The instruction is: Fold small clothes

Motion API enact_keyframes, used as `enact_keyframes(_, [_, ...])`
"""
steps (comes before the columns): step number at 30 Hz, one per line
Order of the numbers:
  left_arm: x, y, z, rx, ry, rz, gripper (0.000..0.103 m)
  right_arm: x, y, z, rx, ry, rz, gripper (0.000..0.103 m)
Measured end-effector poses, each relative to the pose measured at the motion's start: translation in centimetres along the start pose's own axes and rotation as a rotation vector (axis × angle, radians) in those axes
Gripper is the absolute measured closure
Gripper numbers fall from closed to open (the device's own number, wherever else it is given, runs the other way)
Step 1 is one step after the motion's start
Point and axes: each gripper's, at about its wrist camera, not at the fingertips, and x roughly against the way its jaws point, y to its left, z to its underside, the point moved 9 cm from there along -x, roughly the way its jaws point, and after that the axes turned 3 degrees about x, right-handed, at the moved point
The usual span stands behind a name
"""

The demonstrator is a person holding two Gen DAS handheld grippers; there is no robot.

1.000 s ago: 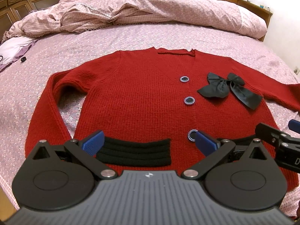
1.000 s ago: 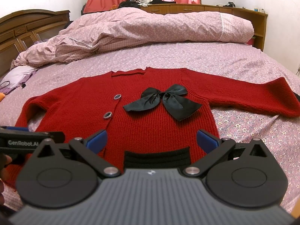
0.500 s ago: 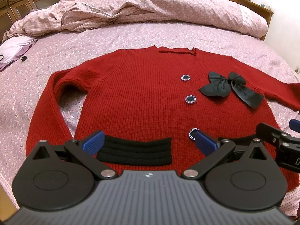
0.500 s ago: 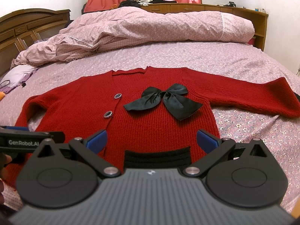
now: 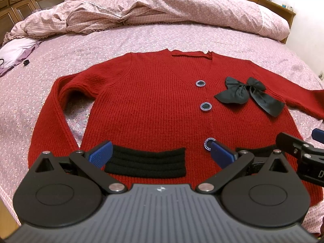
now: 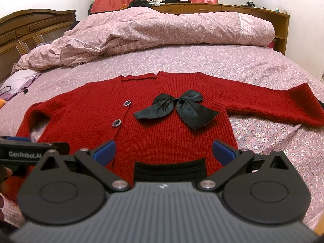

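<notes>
A red knit cardigan (image 5: 145,101) lies flat, front up, on the pink floral bedsheet (image 5: 101,46). It has a black bow (image 5: 249,95), round buttons (image 5: 205,106) and black pocket bands (image 5: 145,161). Its left sleeve bends down along the body; its right sleeve (image 6: 269,101) stretches out sideways. My left gripper (image 5: 160,154) is open and empty over the left hem. My right gripper (image 6: 164,151) is open and empty over the right hem, and shows at the left wrist view's right edge (image 5: 299,151).
A rumpled pink duvet (image 6: 162,32) lies across the far side of the bed. A wooden headboard (image 6: 30,32) stands at the left. A lilac cloth and small dark items (image 5: 16,50) lie at the far left. A wooden shelf unit (image 6: 253,10) runs behind.
Both grippers have eased slightly back from the cardigan, which has not moved. Both stay open.
</notes>
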Motion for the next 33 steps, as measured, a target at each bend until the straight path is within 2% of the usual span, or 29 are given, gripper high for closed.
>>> enact_keyframes(15, [-0.3,0.0,0.0,0.003,0.022,0.005,0.0,-0.7,-0.4,0.3,-0.006,0.051,0.01,0.0])
enact_keyframes(33, [-2.3,0.0,-2.5,-0.014,0.059,0.0,0.0,-2.7,-3.2,-1.5,-0.046,0.081,0.066,0.0])
